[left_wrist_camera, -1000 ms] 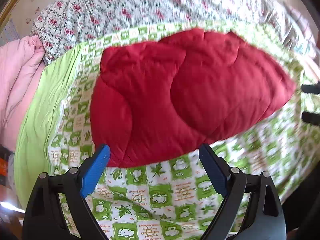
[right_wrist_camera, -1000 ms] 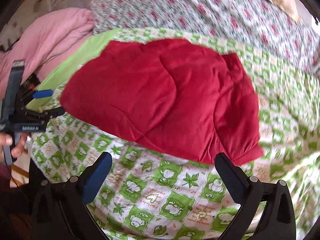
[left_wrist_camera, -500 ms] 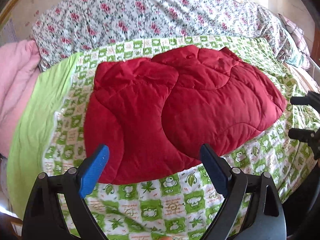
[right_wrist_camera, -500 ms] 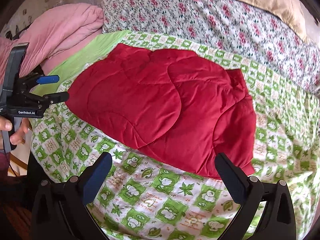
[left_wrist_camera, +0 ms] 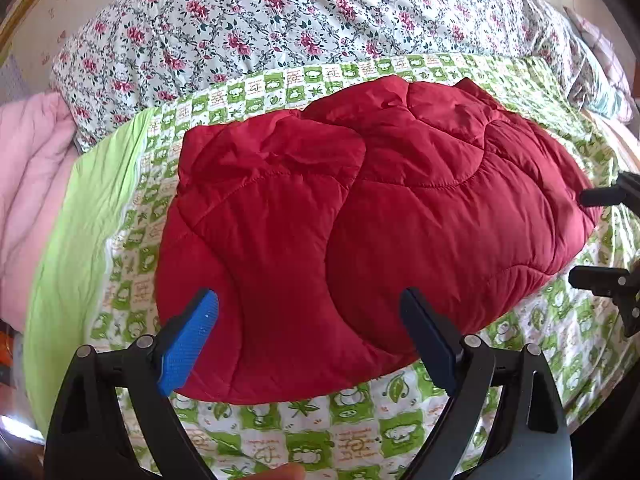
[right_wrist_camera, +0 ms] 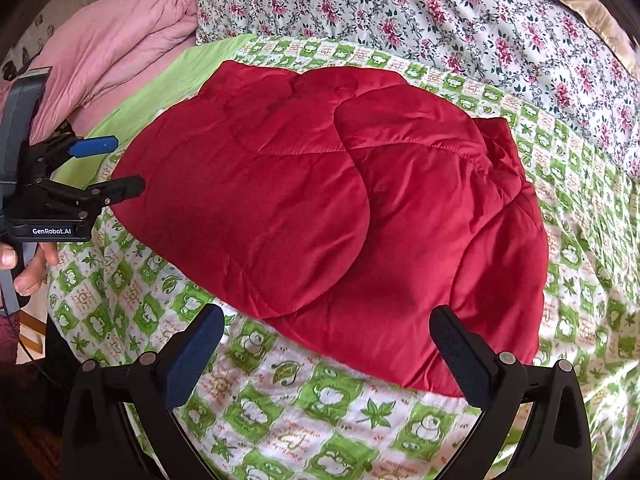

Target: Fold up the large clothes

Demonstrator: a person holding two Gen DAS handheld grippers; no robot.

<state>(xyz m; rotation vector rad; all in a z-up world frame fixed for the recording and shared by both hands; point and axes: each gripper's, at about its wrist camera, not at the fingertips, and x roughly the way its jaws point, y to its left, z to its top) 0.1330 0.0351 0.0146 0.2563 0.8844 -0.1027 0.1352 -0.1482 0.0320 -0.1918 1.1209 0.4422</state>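
Left wrist view.
- Red quilted jacket (left_wrist_camera: 360, 232): folded into a rounded bundle, lying flat on the green-and-white checked sheet (left_wrist_camera: 352, 432). One padded flap overlaps the other along a curved seam down the middle. Its near edge runs just behind the fingertips.
- Left gripper (left_wrist_camera: 310, 316): fingers spread wide, holding nothing; blue pad (left_wrist_camera: 188, 344) on the left one. Both tips sit over the jacket's near edge; contact cannot be told.
- Right gripper (left_wrist_camera: 600, 236): at the right border, beside the jacket's right edge, its two black fingers apart and empty.
- Flowered quilt (left_wrist_camera: 280, 28): bunched behind the sheet's far edge.
- Pink blanket (left_wrist_camera: 28, 176): heaped at left, beyond a plain green strip.
- Bare sheet shows in front of the jacket and to its left.

Right wrist view.
- Jacket (right_wrist_camera: 340, 216): centred on the sheet (right_wrist_camera: 280, 400), hem edge toward the right fingertip.
- Right gripper (right_wrist_camera: 326, 326): fingers wide apart, empty, just short of the jacket's near edge.
- Left gripper (right_wrist_camera: 120, 164): held by a hand (right_wrist_camera: 28, 268) at left, fingers parted, lower tip close to the jacket's left edge.
- Open sheet lies in front and to the right.
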